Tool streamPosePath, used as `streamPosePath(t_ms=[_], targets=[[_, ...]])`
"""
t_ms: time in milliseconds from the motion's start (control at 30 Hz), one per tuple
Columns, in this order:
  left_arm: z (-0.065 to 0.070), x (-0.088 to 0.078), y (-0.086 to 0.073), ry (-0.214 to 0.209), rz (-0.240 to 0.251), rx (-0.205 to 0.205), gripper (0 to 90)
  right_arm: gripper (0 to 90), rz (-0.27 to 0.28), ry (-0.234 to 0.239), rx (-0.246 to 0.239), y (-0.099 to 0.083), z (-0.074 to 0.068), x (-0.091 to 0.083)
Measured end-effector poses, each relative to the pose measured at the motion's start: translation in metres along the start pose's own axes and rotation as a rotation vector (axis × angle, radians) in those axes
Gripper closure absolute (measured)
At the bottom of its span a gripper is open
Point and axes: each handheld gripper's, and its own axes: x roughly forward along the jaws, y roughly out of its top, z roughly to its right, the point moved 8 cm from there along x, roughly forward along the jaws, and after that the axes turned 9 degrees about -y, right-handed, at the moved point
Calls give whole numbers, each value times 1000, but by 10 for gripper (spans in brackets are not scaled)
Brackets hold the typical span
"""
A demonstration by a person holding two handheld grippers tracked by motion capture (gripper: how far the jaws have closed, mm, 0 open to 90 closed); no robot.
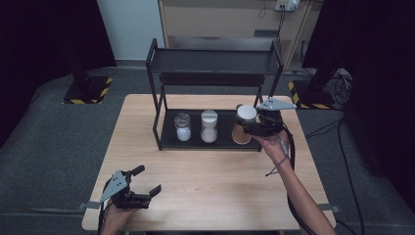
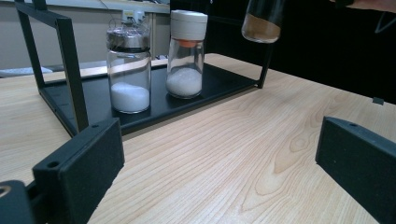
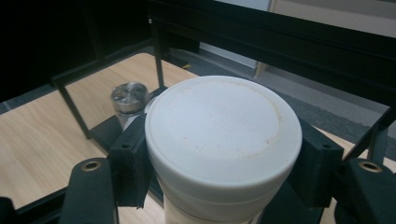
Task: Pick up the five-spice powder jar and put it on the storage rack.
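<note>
Your right gripper (image 1: 255,128) jaws clamp the brown-filled jar (image 1: 243,126) at the rack (image 1: 166,139), centre-right of frame; left gripper (image 1: 142,185) jaws gape idle.

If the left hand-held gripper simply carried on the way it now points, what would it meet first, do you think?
Probably the black rack: its front edge lies ahead of the open left hand-held gripper, before the silver-capped jar. Bare table lies between; depth is uncertain.

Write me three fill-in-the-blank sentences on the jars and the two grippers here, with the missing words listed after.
1. The right gripper is shut on the jar holding ____ powder.
2. The left gripper hovers over the table with its fingers ____.
3. On the rack's bottom shelf stand ____ jars of white grains, the metal-lidded jar and the white-capped jar.

Missing words: brown; open; two
</note>
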Motion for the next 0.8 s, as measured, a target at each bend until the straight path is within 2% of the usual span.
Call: streamPosePath(t_ms=[133,333,800], targets=[[0,0,0,0,1,-1,0,340,-9,-35,-5,3,0,8],[0,0,0,0,2,-3,0,340,-13,-73,13,5,3,20],[-1,-1,-1,0,5,-7,0,340,-36,-130,31,-5,2,49]])
